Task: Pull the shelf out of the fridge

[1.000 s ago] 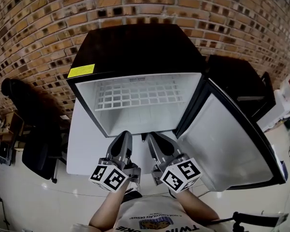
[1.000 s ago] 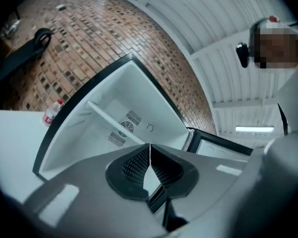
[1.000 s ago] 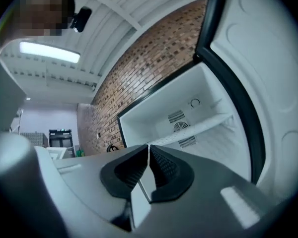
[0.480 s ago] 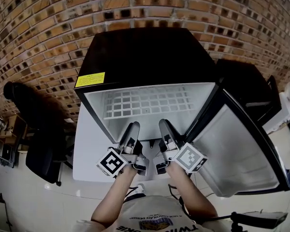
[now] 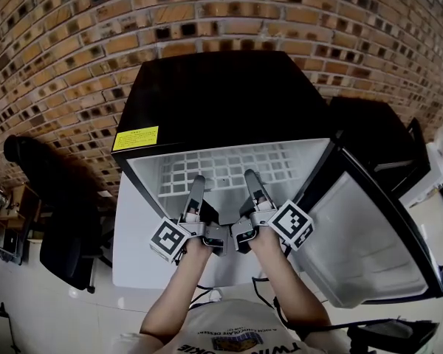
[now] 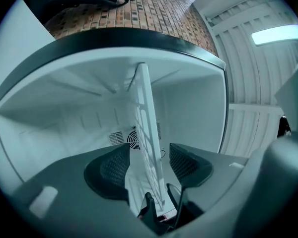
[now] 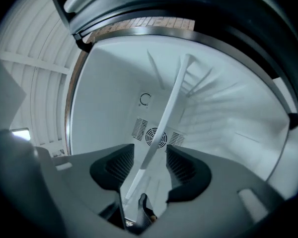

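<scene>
A black mini fridge (image 5: 221, 94) stands open, with a white wire shelf (image 5: 229, 169) level inside it. My left gripper (image 5: 198, 183) and right gripper (image 5: 249, 177) reach side by side into the opening at the shelf's front edge. In the left gripper view the shelf (image 6: 145, 113) runs edge-on between the jaws of the left gripper (image 6: 148, 165), with a gap at each pad. The right gripper (image 7: 150, 167) likewise straddles the shelf (image 7: 171, 98) without pressing on it. Both pairs of jaws have just been opening.
The fridge door (image 5: 369, 234) hangs open to the right, close to my right arm. A second black cabinet (image 5: 376, 131) stands behind it. A dark office chair (image 5: 59, 227) is at the left. A brick wall (image 5: 74, 43) backs the fridge.
Both grippers have moved forward from in front of the fridge into its opening and rolled. Their jaws went from shut to open, and the shelf's edge now lies between them.
</scene>
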`<state>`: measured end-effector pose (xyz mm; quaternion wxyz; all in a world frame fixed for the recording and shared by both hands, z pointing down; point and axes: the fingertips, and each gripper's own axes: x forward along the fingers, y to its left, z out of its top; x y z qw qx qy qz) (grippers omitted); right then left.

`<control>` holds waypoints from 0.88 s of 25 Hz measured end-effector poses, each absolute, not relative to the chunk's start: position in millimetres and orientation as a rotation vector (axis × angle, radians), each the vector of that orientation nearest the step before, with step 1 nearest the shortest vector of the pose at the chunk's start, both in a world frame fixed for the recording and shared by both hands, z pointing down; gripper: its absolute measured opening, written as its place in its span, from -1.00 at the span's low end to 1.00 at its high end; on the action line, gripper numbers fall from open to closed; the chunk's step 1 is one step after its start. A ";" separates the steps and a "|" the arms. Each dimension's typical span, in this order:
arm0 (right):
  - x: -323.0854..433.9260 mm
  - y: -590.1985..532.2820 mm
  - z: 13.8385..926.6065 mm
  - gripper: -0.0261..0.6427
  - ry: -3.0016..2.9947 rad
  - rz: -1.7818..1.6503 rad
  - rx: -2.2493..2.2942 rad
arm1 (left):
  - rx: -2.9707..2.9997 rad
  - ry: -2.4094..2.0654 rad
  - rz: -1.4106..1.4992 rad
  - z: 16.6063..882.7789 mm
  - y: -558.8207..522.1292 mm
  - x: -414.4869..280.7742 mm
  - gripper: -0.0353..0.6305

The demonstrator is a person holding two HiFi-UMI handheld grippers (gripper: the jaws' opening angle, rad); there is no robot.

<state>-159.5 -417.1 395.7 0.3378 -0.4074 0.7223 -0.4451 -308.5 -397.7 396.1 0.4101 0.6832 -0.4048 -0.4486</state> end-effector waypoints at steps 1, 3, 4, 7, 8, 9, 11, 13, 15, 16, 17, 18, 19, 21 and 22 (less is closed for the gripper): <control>-159.5 -422.0 395.5 -0.34 1.865 -1.169 -1.060 | 1.705 -1.022 -1.140 395.8 -401.8 -310.0 -0.21; -158.2 -429.4 395.3 -0.34 1.832 -1.185 -1.069 | 1.675 -1.040 -1.154 395.5 -408.7 -312.8 -0.21; -157.5 -432.7 395.1 -0.34 1.823 -1.188 -1.075 | 1.659 -1.051 -1.161 395.7 -411.7 -314.6 -0.21; -158.1 -441.4 395.5 -0.34 1.815 -1.194 -1.093 | 1.606 -1.063 -1.192 396.4 -420.4 -319.7 -0.22; -159.0 -443.5 396.9 -0.34 1.811 -1.202 -1.098 | 1.588 -1.067 -1.200 397.1 -422.7 -321.0 -0.25; -159.9 -444.9 398.9 -0.35 1.804 -1.213 -1.099 | 1.570 -1.073 -1.206 397.9 -424.3 -322.3 -0.34; -161.6 -446.1 401.4 -0.52 1.785 -1.230 -1.079 | 1.548 -1.089 -1.219 397.9 -425.6 -324.5 -0.67; -162.4 -446.7 400.2 -0.75 1.768 -1.235 -1.040 | 1.537 -1.083 -1.229 397.3 -426.5 -325.0 -0.81; -162.7 -447.1 400.3 -0.74 1.759 -1.245 -1.022 | 1.534 -1.060 -1.232 397.5 -426.9 -325.2 -0.82; -162.9 -447.1 400.6 -0.73 1.757 -1.246 -1.024 | 1.534 -1.056 -1.229 397.6 -426.8 -325.6 -0.82; -163.1 -446.9 400.6 -0.73 1.754 -1.246 -1.032 | 1.531 -1.057 -1.223 397.7 -426.9 -326.0 -0.82; -163.0 -446.8 400.4 -0.74 1.747 -1.247 -1.042 | 1.523 -1.059 -1.218 397.8 -427.0 -326.1 -0.82; -162.9 -446.5 400.3 -0.74 1.737 -1.250 -1.051 | 1.510 -1.058 -1.216 398.0 -427.2 -326.0 -0.82; -162.2 -445.7 400.6 -0.76 1.708 -1.260 -1.061 | 1.477 -1.051 -1.215 399.4 -426.9 -325.6 -0.83; -161.7 -445.4 401.1 -0.77 1.695 -1.265 -1.062 | 1.465 -1.051 -1.212 400.0 -426.8 -325.4 -0.84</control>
